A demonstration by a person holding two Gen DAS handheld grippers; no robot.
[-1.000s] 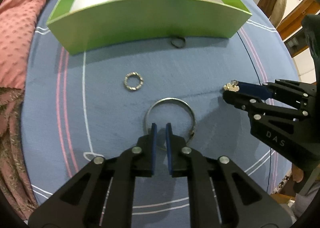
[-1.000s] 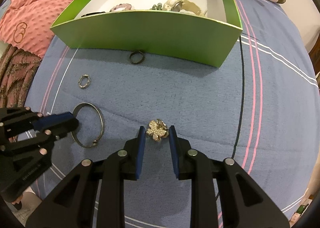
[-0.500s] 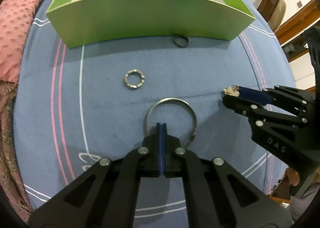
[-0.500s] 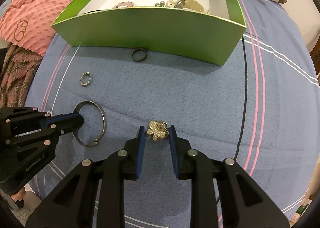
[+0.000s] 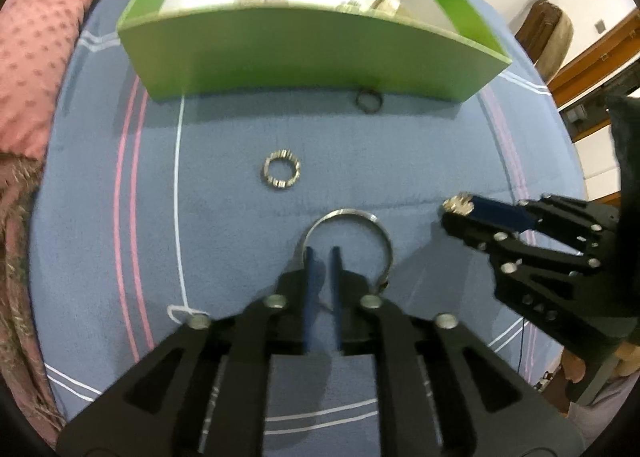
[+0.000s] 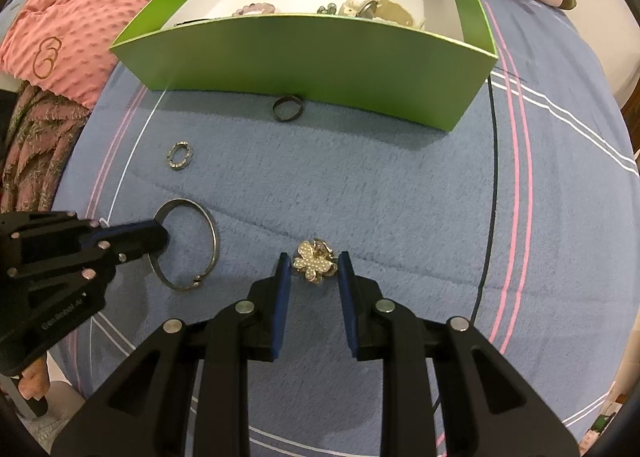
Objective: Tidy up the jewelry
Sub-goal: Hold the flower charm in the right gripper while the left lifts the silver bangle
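**Bed, blue striped cover**: carried all loose pieces and the box.

**Box, green, one**: stood open-topped toward the far edge of the bed, judged the collecting place for the jewelry. Inside, several pieces lay partly hidden by the near wall: pink beads, a pale watch or bangle, some dark beads. An exact count was not possible.

**Dark ring, one**: lay flat just beside the box's near wall, outside it.

**Studded ring, one**: lay flat, apart from the box, toward the bed's middle.

**Bangle, one**: thin metal hoop with a clasp, flat on the cover near the middle.

**Brooch, one**: flower-shaped and studded, resting on the cover toward the near edge.

**Left hand-held gripper**: pointed steeply down over the bangle's near arc, its jaws opening with a narrow gap. Motion blur hid whether the pads pressed on the hoop; they seemed not to hold it. The thin wire lying flat on soft cloth probably made it hard to pinch.

**Right hand-held gripper**: pointed steeply down, jaws parted on either side of the brooch, which sat between the tips; a sliver of cloth showed on each side, so nothing was gripped. Judged poised to close on it.

**Count outside the box:** four pieces, two rings, one bangle, one brooch, all yet to go in.
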